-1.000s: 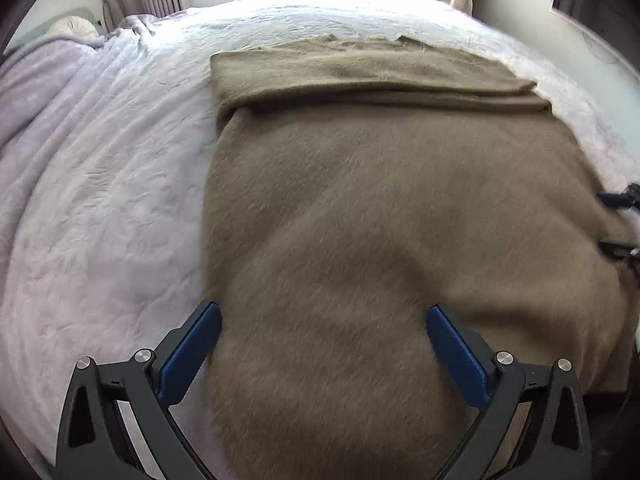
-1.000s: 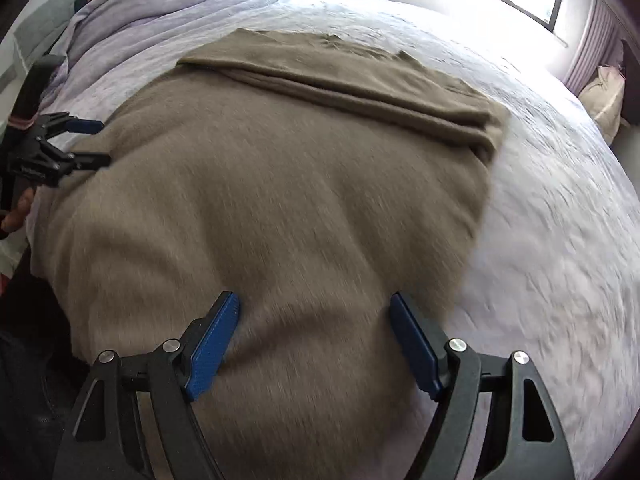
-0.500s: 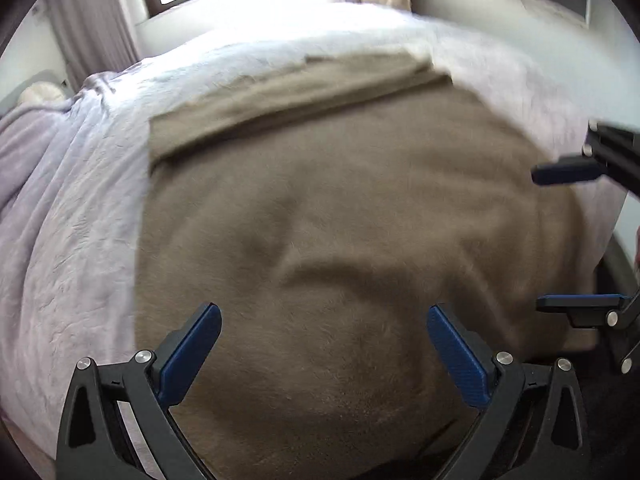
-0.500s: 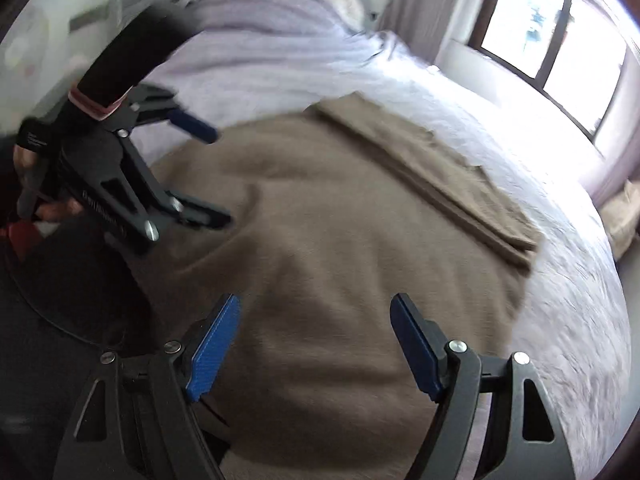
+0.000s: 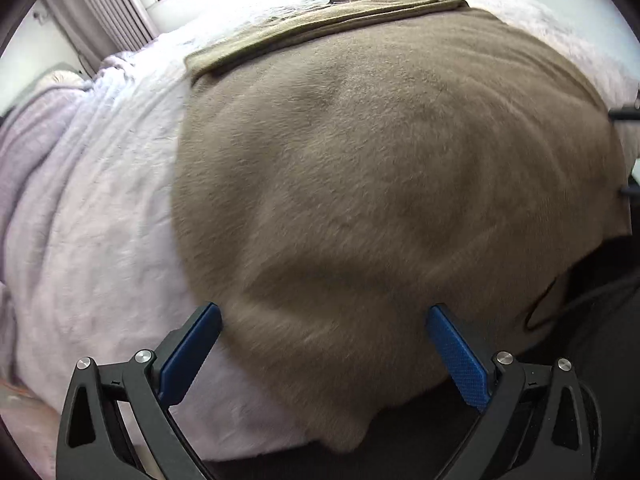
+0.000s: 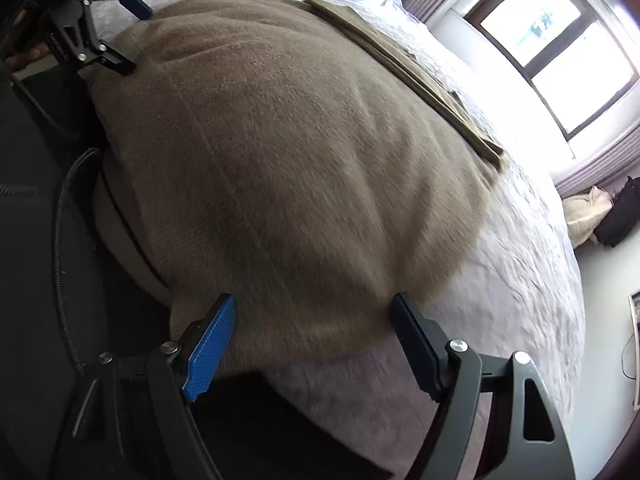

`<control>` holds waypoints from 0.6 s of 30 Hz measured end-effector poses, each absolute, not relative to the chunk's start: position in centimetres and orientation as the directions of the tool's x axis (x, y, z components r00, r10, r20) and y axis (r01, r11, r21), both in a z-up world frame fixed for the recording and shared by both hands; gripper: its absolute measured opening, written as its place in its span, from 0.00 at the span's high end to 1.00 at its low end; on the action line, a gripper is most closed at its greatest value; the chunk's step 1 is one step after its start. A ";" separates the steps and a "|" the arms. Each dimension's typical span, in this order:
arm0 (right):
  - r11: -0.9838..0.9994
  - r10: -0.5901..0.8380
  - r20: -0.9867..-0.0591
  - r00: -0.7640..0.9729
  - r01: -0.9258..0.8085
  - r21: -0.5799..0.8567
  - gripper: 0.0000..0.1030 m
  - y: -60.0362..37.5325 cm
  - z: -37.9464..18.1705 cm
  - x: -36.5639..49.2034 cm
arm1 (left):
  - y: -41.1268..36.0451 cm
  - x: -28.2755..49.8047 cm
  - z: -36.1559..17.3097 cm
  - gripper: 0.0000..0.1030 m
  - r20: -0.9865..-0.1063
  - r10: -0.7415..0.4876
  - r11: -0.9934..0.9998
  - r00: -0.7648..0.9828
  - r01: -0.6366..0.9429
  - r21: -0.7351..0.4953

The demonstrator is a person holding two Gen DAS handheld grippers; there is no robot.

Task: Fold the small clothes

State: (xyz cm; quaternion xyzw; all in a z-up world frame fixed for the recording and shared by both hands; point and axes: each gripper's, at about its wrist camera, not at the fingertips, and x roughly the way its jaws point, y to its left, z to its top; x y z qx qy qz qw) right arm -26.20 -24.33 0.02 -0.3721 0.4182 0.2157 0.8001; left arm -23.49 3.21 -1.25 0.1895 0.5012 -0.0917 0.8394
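The brown sweater (image 5: pixel 380 168) is lying flat on the lavender bedspread (image 5: pixel 88 216), hem hanging over the near bed edge. I'm holding my left gripper (image 5: pixel 324 344) wide apart at the sweater's near left corner, gripping nothing. My right gripper (image 6: pixel 312 340) is spread too, at the sweater's near right corner. Only the right view is showing the window (image 6: pixel 556 44), beyond the sweater's folded-over far end.

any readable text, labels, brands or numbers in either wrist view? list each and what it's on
None readable.
Left tool, seen in the right wrist view: faint pale marks on its black frame, too small and blurred to read.
Brown garment: no label or print visible.
Lilac bed cover: plain.
Right tool and the blue pads: only a moulded texture, no lettering.
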 end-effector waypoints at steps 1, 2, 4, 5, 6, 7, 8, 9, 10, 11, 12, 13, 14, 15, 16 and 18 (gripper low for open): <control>0.643 0.045 -0.824 0.565 -0.648 -0.409 0.22 -24.8 0.9 -26.5 | 3.4 -23.7 -0.6 0.00 -0.871 0.035 0.913 0.491 0.338 0.227; 0.664 0.079 -0.812 0.578 -0.639 -0.390 0.21 -25.2 2.2 -26.7 | 3.4 -24.0 0.5 0.00 -0.862 0.008 0.920 0.507 0.335 0.206; 0.708 0.161 -0.779 0.606 -0.620 -0.337 0.21 -25.5 4.7 -26.1 | 2.8 -23.4 2.6 0.00 -0.835 -0.086 0.931 0.544 0.343 0.128; 0.734 0.207 -0.757 0.620 -0.610 -0.299 0.21 -25.3 5.8 -25.4 | 2.3 -23.0 3.2 0.00 -0.824 -0.119 0.933 0.554 0.346 0.098; 0.752 0.247 -0.743 0.622 -0.606 -0.258 0.21 -25.3 6.4 -25.1 | 1.4 -22.2 3.4 0.00 -0.819 -0.153 0.933 0.554 0.353 0.065; 0.765 0.293 -0.738 0.608 -0.612 -0.200 0.21 -24.9 6.5 -24.2 | 0.7 -21.4 2.9 0.00 -0.826 -0.161 0.931 0.540 0.362 0.055; 0.767 0.314 -0.749 0.583 -0.621 -0.162 0.21 -23.8 5.9 -23.5 | 0.0 -20.8 2.1 0.00 -0.842 -0.151 0.928 0.518 0.368 0.060; 0.762 0.315 -0.781 0.539 -0.634 -0.131 0.21 -23.4 4.7 -23.0 | -0.4 -20.1 0.2 0.00 -0.874 -0.098 0.927 0.476 0.362 0.093; 0.754 0.294 -0.811 0.506 -0.644 -0.128 0.21 -23.0 3.5 -22.8 | -0.1 -19.6 -1.5 0.00 -0.897 -0.051 0.929 0.438 0.351 0.118; 0.745 0.237 -0.845 0.479 -0.648 -0.159 0.22 -23.0 1.8 -22.6 | 0.5 -19.4 -2.5 0.00 -0.905 -0.044 0.931 0.423 0.346 0.116; 0.735 0.167 -0.860 0.482 -0.643 -0.218 0.22 -23.7 0.2 -22.8 | 1.0 -19.9 -2.7 0.00 -0.902 -0.055 0.932 0.428 0.346 0.107; 0.717 0.146 -0.849 0.508 -0.646 -0.262 0.21 -24.4 -0.6 -23.5 | 1.6 -20.8 -2.8 0.00 -0.898 -0.057 0.932 0.436 0.347 0.109; 0.703 0.145 -0.839 0.525 -0.651 -0.286 0.21 -24.9 -0.8 -24.2 | 2.0 -21.7 -3.0 0.00 -0.902 -0.042 0.928 0.429 0.352 0.124; 0.695 0.142 -0.841 0.521 -0.658 -0.290 0.21 -25.3 -0.6 -24.7 | 2.1 -22.3 -3.1 0.00 -0.906 -0.024 0.921 0.422 0.362 0.144; 0.693 0.144 -0.853 0.501 -0.667 -0.275 0.21 -25.8 -0.2 -25.0 | 2.1 -22.9 -2.9 0.00 -0.905 -0.013 0.914 0.426 0.372 0.163; 0.691 0.187 -0.867 0.463 -0.689 -0.219 0.20 -26.1 1.9 -25.1 | 2.3 -23.5 -0.9 0.00 -0.893 -0.037 0.901 0.449 0.401 0.164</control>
